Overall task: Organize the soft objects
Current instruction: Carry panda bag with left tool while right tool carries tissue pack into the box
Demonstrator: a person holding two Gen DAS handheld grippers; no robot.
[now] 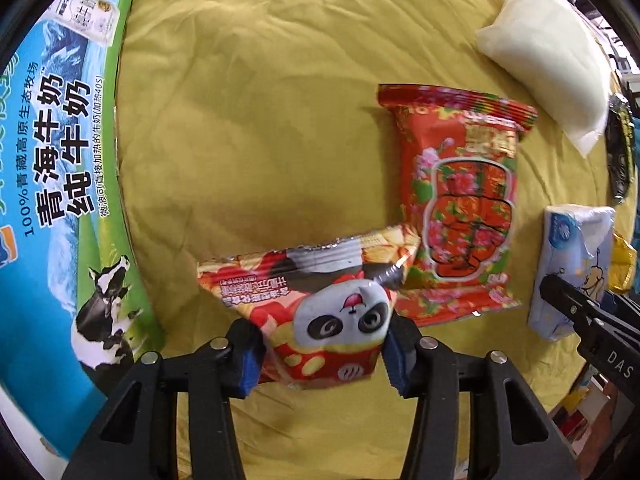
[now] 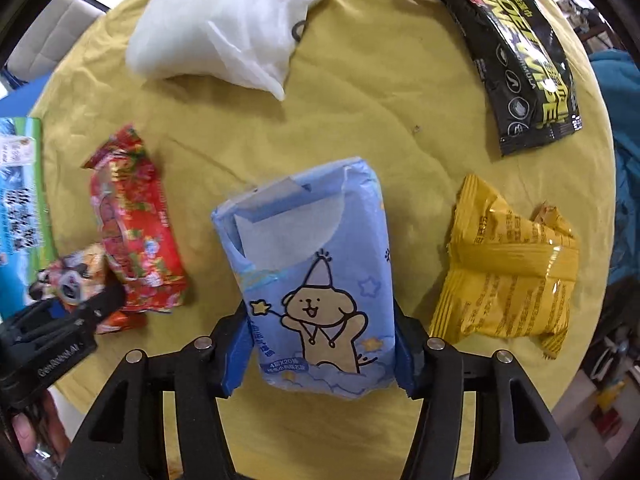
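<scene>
Left hand-held gripper (image 1: 322, 354): black angular frame, silver round screws, blue ribbed pads (image 1: 250, 360). Right hand-held gripper (image 2: 322, 354): same build. White lettering on each body; bare thumb skin low left.

"青海牛奶 纯牛奶" on milk carton (image 1: 60, 184), "SHOE WIPE" on black pouch (image 2: 516, 56), "DAS" on right tool (image 1: 576, 312)

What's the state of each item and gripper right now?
left gripper: shut on the panda snack bag.
panda snack bag: gripped, its far end overlapping the red floral packet.
red floral packet: flat on the yellow cloth.
right gripper: shut on the blue tissue pack.
blue tissue pack: gripped, top flap torn open.
white pillow bag: lying sealed.
black wipes pouch: lying flat.
yellow snack bag: lying crumpled.
milk carton box: at cloth's edge.
</scene>
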